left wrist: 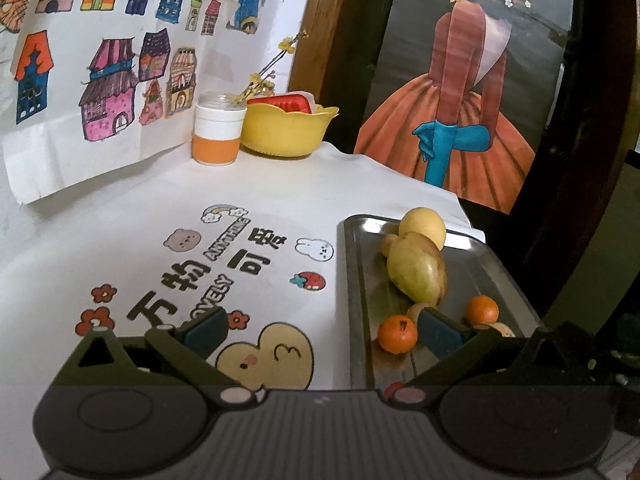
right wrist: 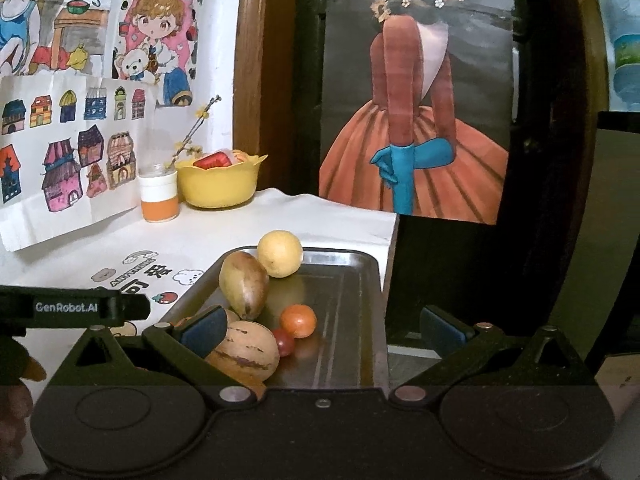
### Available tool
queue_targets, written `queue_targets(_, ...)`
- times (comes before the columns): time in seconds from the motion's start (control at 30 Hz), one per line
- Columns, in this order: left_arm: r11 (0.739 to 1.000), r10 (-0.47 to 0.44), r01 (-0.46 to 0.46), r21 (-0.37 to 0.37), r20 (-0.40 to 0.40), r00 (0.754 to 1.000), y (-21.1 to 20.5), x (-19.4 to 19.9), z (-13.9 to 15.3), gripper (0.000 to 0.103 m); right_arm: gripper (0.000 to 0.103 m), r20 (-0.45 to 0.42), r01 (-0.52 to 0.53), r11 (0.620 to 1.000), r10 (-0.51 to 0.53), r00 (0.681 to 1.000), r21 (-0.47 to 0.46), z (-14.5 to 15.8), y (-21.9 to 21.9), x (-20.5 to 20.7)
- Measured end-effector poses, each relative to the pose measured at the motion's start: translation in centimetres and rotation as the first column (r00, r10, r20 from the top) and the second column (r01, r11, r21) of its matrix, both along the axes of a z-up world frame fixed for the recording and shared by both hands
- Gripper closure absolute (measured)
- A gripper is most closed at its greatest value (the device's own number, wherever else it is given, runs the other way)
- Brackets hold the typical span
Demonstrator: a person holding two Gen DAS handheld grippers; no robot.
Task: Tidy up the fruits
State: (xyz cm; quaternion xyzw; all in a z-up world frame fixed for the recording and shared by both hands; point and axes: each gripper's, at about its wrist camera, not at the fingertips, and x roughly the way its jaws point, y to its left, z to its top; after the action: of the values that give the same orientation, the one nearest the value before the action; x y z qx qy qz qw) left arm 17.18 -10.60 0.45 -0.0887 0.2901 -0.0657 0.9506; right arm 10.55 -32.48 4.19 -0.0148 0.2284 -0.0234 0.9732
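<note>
Left hand-held gripper [left wrist: 324,330]: jaws spread wide, nothing between them. It hangs over the near left rim of the metal tray [left wrist: 354,280]; one blue pad sits above the printed cloth, the other above the tray's near end.

Right hand-held gripper [right wrist: 324,330]: jaws equally wide, nothing gripped. Left pad in front of a striped, tan melon-like fruit [right wrist: 244,350]; right pad past the tray's right edge.

Tray rests on the bench [left wrist: 120,208], at its right edge. Nearest in the tray: the striped fruit, a small red tomato [right wrist: 285,342] just beside it, an orange mandarin [right wrist: 298,321] touching or nearly touching the tomato. The left wrist view shows two mandarins [left wrist: 398,334] near the tray's near end; a small pale fruit behind the pad is too hidden to name.

Mid-tray: a green-brown mango [right wrist: 244,286], tilted, leaning toward the left wall. Far end: a round yellow fruit [right wrist: 280,253], possibly a lemon, touching the mango.

Far left corner of the bench: a yellow bowl [right wrist: 218,186] holding something red, and an orange-and-white jar [right wrist: 159,194] with yellow-flowered twigs just beside it.
</note>
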Motion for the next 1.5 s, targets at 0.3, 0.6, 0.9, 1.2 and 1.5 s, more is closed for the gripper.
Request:
queue_targets(0.3, 1.0, 0.007, -0.007, -0.018, -0.013, 1.0, 1.5, -1.0, -0.6, 0.0, 0.001, 0.024, 0.019, 1.0, -0.019, 1.0, -0.006, 0.2, 0.6, -1.2)
queue_targets(0.6, 1.0, 0.016, -0.016, -0.018, 0.009, 1.0, 2.4, -2.6, -0.3, 0.0, 0.001, 0.045, 0.005, 1.0, -0.004, 0.999, -0.008, 0.7, 1.8, -2.6)
queue_targets(0.9, 1.0, 0.018, -0.018, -0.025, 0.02, 1.0, 3.0, -3.7, -0.1, 0.0, 0.001, 0.051, 0.0, 1.0, 0.0, 0.999, 0.002, 1.1, 2.3, -4.0)
queue_targets(1.2, 0.999, 0.012, -0.011, -0.034, 0.035, 0.999, 3.5, -5.2, 0.2, 0.0, 0.001, 0.049, -0.023, 1.0, 0.023, 0.999, 0.001, 1.1, 3.6, -5.2)
queue_targets(1.5, 0.999, 0.015, -0.014, -0.029, 0.038, 0.999, 4.9, -6.8, 0.2, 0.0, 0.001, 0.035, -0.022, 1.0, 0.022, 0.999, -0.002, 0.7, 4.8, -6.3)
